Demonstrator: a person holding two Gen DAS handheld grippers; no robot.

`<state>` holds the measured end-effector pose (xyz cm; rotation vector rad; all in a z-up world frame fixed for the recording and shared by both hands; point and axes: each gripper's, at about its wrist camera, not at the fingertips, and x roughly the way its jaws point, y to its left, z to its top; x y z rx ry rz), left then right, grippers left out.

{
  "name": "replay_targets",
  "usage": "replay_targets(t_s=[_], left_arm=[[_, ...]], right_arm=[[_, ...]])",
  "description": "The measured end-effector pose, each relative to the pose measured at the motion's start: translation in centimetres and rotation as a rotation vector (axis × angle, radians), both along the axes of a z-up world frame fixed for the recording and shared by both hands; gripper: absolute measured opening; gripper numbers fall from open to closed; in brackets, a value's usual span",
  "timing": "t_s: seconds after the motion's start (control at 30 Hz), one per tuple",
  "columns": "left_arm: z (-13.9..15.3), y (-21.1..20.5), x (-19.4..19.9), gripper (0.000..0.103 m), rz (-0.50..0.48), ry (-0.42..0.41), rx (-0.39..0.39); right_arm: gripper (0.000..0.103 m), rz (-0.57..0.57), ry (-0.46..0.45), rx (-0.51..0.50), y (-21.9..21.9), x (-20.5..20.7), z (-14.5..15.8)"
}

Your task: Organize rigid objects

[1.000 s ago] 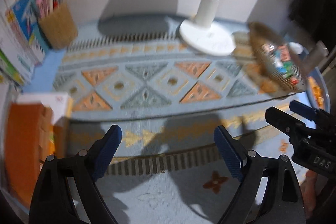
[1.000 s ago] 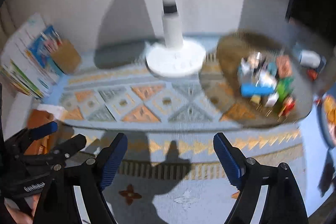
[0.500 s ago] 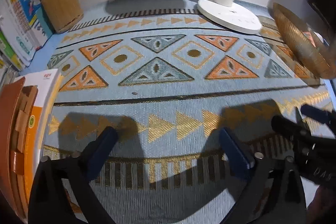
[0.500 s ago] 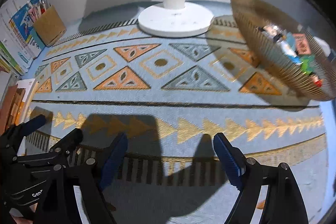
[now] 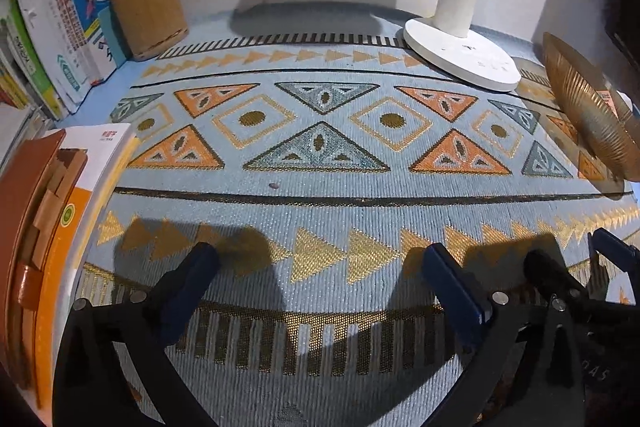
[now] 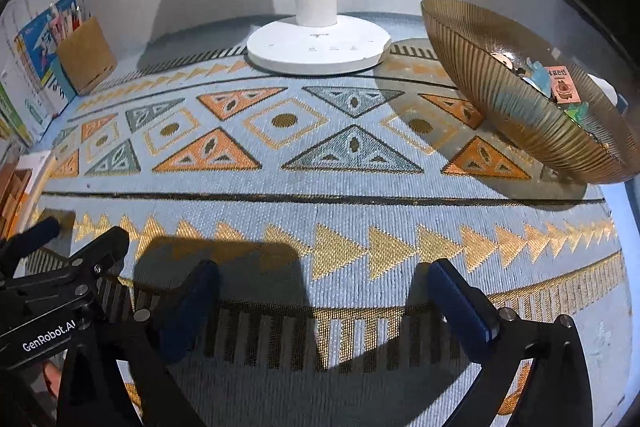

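A ribbed amber glass bowl [image 6: 516,107] sits at the right of the patterned mat [image 6: 320,187] and holds several small colourful objects [image 6: 560,89]. Its edge also shows in the left wrist view [image 5: 588,119]. My left gripper [image 5: 316,267] is open and empty, low over the mat's front edge. My right gripper [image 6: 320,283] is open and empty, low over the front of the mat, left of the bowl. Each gripper shows at the other view's edge: the right one [image 5: 576,267] and the left one [image 6: 72,239].
A white lamp base [image 6: 318,45] stands at the back centre. A wooden pen holder [image 5: 146,15] and upright books [image 5: 52,27] are at the back left. A stack with a brown case and an orange-white book [image 5: 60,207] lies at the left.
Both grippers have dropped lower and closer to the mat and the views have steadied. The bowl now appears side-on rather than from above. Both jaws stay open.
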<state>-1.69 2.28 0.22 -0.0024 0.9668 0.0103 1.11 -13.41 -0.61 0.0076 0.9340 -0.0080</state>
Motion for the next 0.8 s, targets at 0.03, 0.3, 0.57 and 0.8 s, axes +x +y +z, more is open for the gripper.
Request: replay_targets(t_s=[0.03, 0.3, 0.57, 0.8], left_arm=[[-0.05, -0.01, 0.06, 0.103, -0.002, -0.006, 0.000], [-0.18, 0.07, 0.08, 0.103, -0.005, -0.016, -0.008], [-0.16, 0.06, 0.10, 0.103, -0.006, -0.016, -0.008], [-0.17, 0.07, 0.09, 0.103, -0.006, -0.016, -0.007]], right_arm=[[0.103, 0.003, -0.002, -0.002, -0.01, -0.01, 0.01], [0.103, 0.002, -0.002, -0.005, -0.02, 0.04, -0.06], [0.103, 0.002, -0.002, -0.005, 0.00, 0.01, -0.05], [0.103, 0.003, -0.002, -0.005, 0.00, -0.02, -0.05]])
